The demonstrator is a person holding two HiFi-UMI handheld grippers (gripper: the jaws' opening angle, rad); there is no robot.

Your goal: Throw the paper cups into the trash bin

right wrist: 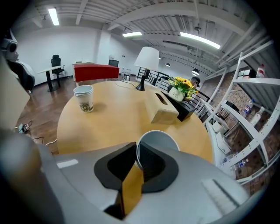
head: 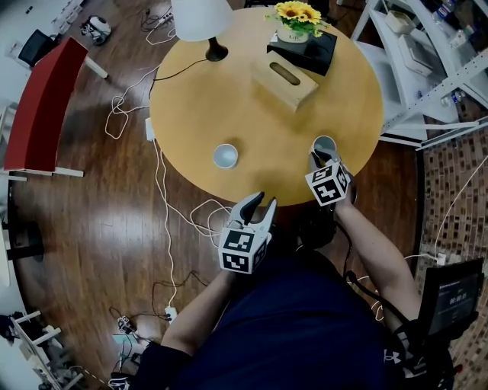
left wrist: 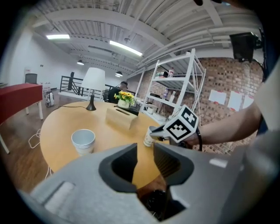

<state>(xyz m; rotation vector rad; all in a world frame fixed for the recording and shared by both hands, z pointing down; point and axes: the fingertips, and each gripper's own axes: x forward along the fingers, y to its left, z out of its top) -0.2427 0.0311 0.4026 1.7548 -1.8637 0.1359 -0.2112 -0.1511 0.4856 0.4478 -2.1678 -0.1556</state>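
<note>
Two white paper cups stand on the round wooden table. The left cup is free near the table's front; in the left gripper view it looks like a stack. My right gripper is shut on the near rim of the right cup, one jaw inside and one outside; the right gripper view shows the cup pinched at its wall by the gripper. My left gripper hovers open and empty at the table's front edge, its jaws apart, right of the free cup.
On the far half of the table stand a lamp, a wooden tissue box and a flower pot on a black box. A red table is at left, white shelves at right, cables on the floor. No trash bin shows.
</note>
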